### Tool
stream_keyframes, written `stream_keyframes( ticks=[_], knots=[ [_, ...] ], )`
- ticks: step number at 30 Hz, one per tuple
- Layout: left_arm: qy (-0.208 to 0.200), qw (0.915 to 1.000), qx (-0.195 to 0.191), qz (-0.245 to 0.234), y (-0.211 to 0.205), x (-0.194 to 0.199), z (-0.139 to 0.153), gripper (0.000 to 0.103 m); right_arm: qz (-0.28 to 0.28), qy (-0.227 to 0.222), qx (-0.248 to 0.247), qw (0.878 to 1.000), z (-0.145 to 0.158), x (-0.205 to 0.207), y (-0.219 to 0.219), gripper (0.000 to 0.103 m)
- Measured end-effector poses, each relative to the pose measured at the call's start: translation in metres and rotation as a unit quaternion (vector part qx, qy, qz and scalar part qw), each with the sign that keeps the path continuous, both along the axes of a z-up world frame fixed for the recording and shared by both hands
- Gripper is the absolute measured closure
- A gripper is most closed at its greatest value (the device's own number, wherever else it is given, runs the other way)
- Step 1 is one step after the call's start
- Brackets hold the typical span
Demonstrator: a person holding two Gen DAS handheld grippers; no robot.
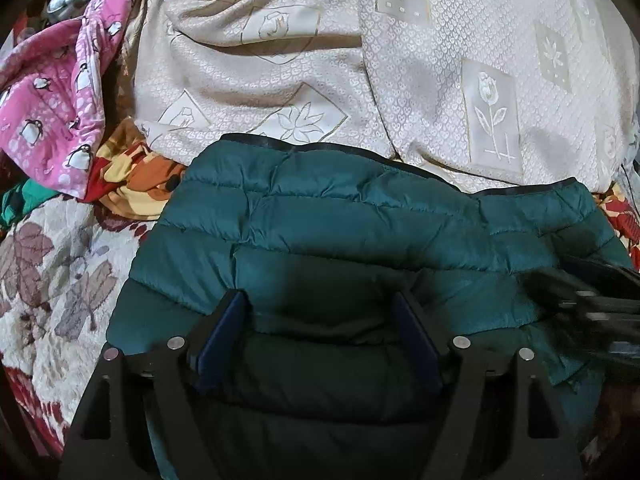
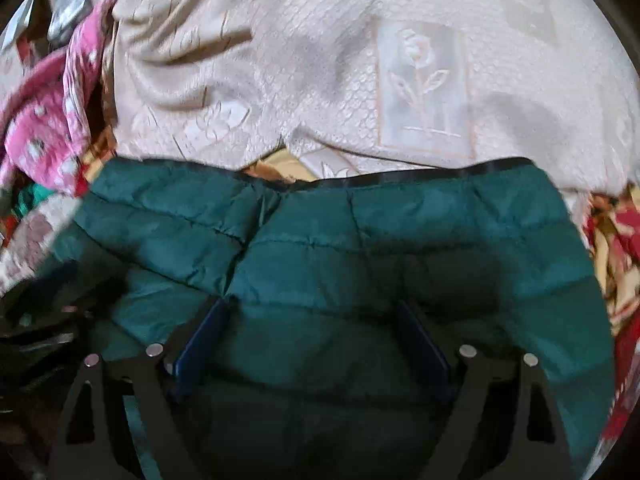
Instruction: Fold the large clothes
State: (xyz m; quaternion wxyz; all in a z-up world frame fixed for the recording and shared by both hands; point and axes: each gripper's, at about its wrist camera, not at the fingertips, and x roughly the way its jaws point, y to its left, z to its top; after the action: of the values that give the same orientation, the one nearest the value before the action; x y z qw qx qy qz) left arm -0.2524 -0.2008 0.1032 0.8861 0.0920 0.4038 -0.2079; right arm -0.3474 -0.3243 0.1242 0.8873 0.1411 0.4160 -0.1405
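While both my left gripper [image 1: 320, 300] and right gripper [image 2: 316, 304] hang spread over the teal puffer jacket [image 1: 360, 220] mid-frame, I should pinch matching hem corners evenly.

1. I see a cream floral-embossed bedspread [image 1: 360, 60] filling twelve o'clock, rumpled toward eleven.
2. A pink penguin-print cloth [image 1: 52, 100] is bunched at ten o'clock.
3. A leaf-patterned quilt [image 1: 52, 280] lies at eight o'clock.
4. An orange-and-yellow fabric [image 1: 132, 180] sits between the cloth and the quilt.
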Motion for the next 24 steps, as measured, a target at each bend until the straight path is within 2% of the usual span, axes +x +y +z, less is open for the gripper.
stream_keyframes(
  ticks=[4, 6, 8, 10, 12, 17, 24],
  knots=[
    [0.002, 1.0000, -0.003, 0.005, 0.001, -0.003, 0.001, 0.060, -0.042, -0.031, -0.010, 0.999, 0.020, -0.043, 0.001, 0.011],
    [0.003, 1.0000, -0.002, 0.008, 0.002, -0.006, 0.003, 0.060, -0.056, -0.020, -0.026, 0.998, 0.014, -0.053, 0.002, 0.007],
    [0.002, 1.0000, -0.004, 0.008, 0.004, -0.010, 0.006, 0.060, -0.054, -0.002, -0.046, 0.998, 0.001, -0.053, 0.006, 0.006],
    [0.003, 1.0000, -0.005, 0.007, 0.007, -0.016, 0.009, 0.060, -0.054, 0.004, -0.066, 0.996, 0.001, -0.053, 0.012, 0.006],
    [0.000, 0.9999, -0.008, 0.009, 0.012, -0.023, 0.014, 0.060, -0.060, 0.006, -0.062, 0.996, 0.008, -0.053, 0.015, 0.006],
    [-0.010, 0.9994, -0.026, 0.021, 0.025, -0.040, 0.029, 0.060, -0.075, -0.019, -0.047, 0.996, 0.029, -0.064, 0.031, 0.006],
    [-0.057, 0.9975, -0.030, 0.028, 0.035, -0.066, 0.052, 0.060, -0.098, -0.052, -0.062, 0.992, 0.049, -0.085, 0.060, 0.005]
  ],
)
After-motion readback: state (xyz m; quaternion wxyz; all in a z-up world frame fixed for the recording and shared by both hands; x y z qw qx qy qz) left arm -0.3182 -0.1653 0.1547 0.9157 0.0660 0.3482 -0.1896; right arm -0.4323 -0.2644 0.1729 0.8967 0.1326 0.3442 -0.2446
